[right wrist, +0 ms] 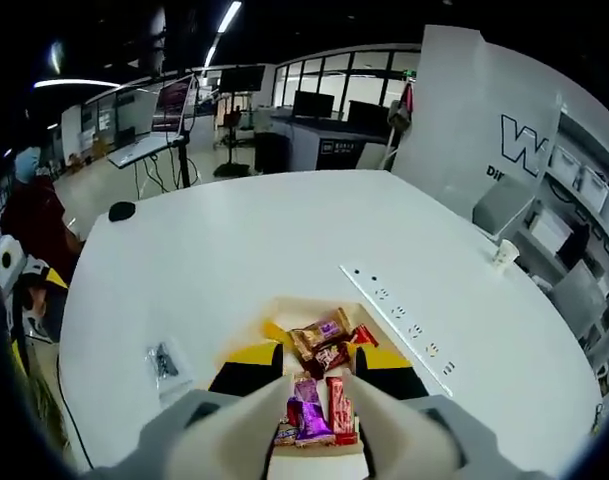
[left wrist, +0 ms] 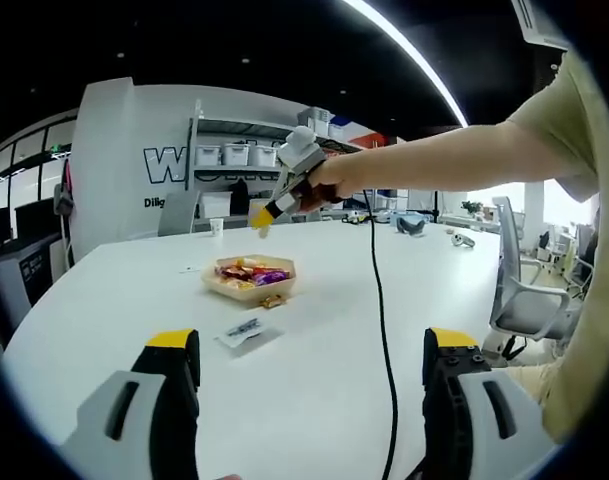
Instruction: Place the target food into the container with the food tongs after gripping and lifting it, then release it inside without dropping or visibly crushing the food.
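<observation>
On the white surface (left wrist: 314, 340), a shallow tan container (left wrist: 250, 289) holds a heap of wrapped snacks (left wrist: 252, 272) in purple, red and orange wrappers. In the right gripper view the same container (right wrist: 284, 322) lies directly below the camera, and the snacks (right wrist: 319, 370) show between the two pale arms that run forward from the bottom edge. Those arms may be the food tongs, though I cannot tell for certain. The right gripper (right wrist: 319, 372), with its yellow and black tips apart on either side of the snacks, hangs above the container with nothing pinched between them. In the left gripper view that right gripper (left wrist: 269, 212) is held up in a person's hand (left wrist: 329, 185), above and behind the container, its yellow tip pointing down.

One small wrapped snack (left wrist: 274, 300) lies on the surface just beside the container's near edge. A small clear packet (left wrist: 246, 331) lies a little nearer still. A black cable (left wrist: 382, 340) crosses the surface. A white power strip (right wrist: 402, 328) lies near the container.

The left gripper (left wrist: 312, 362) is spread wide, holding nothing, well back from the container.
</observation>
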The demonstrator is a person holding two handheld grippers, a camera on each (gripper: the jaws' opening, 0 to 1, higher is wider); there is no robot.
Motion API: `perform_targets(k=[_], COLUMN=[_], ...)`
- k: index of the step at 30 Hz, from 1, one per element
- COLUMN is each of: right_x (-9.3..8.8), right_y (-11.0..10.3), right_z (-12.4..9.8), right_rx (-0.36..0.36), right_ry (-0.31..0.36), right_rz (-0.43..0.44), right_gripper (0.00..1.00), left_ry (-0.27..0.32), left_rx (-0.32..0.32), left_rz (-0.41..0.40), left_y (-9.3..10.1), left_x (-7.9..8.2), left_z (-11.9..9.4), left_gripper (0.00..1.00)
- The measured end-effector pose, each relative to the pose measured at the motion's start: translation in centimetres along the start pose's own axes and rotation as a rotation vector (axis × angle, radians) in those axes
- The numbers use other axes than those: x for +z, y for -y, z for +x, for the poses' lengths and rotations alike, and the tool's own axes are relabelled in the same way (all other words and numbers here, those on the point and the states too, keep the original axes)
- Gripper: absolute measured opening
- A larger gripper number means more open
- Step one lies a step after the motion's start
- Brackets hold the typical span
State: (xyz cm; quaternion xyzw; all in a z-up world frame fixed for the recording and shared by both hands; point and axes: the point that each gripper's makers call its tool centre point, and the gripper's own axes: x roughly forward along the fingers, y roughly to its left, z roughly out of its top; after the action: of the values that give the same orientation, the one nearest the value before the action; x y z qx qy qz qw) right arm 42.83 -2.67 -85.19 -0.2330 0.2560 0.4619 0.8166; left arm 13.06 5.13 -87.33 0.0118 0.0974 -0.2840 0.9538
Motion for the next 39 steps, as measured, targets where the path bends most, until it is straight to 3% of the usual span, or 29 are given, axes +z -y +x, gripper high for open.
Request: perform_targets(k=[39], right_x=[-0.4], right_y=[-13.3], right_z=[-0.7], right_rx=[0.329], right_ry=[0.115], right_rz=[-0.241], right_gripper=[0.25], left_ry=[-0.007], left_rx=[-0.011], left_rz=[-0.006], left_y=[0.8], left_x=[-0.6], left_z=[0.3], left_gripper=[0.9])
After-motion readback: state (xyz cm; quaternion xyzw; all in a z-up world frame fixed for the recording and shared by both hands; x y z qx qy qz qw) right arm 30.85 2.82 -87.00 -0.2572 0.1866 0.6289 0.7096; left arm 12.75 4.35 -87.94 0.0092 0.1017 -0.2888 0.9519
